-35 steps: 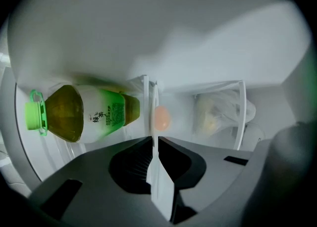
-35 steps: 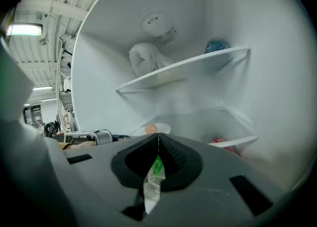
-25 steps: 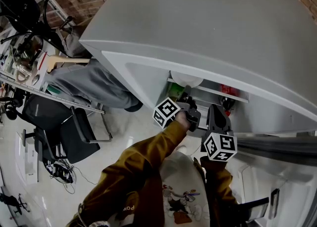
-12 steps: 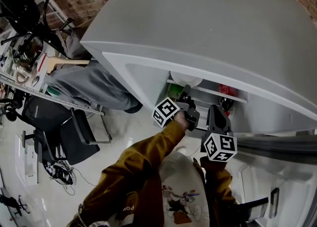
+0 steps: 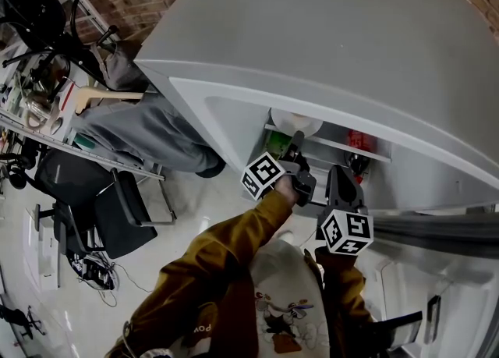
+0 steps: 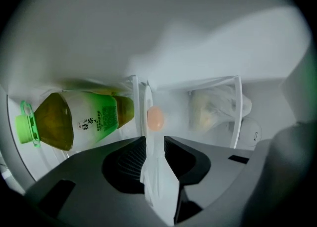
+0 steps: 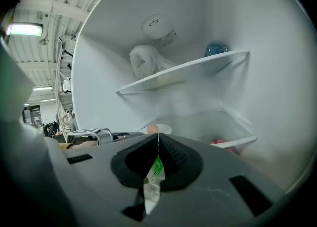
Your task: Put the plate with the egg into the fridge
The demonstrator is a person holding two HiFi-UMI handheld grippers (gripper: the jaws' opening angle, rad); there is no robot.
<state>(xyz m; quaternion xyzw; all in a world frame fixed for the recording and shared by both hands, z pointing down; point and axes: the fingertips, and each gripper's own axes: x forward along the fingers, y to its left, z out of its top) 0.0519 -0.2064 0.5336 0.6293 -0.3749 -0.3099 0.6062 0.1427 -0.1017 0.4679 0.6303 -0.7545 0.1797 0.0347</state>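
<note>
A white plate (image 6: 148,103) with a pale egg (image 6: 155,118) on it is inside the open fridge (image 5: 351,52) and shows edge-on in the left gripper view. Its near rim runs between the jaws of my left gripper (image 6: 155,139). The jaws are opening and stand a little apart from the rim. In the head view the plate (image 5: 295,123) lies on a shelf just beyond the left gripper (image 5: 295,146). My right gripper (image 7: 158,135) hovers to the right, shut with nothing held. Its view catches the egg (image 7: 153,128) just past its tips.
A green tea bottle (image 6: 74,119) lies left of the plate, a white bag (image 6: 210,110) to its right. Fridge shelves (image 7: 183,75) carry a blue item (image 7: 216,48) and a red packet (image 7: 220,143). Chairs (image 5: 117,208) and a cluttered desk (image 5: 47,107) stand on the left.
Both grippers stay at the fridge shelf. The head view has shifted slightly, and a little more of the plate shows beyond the left gripper.
</note>
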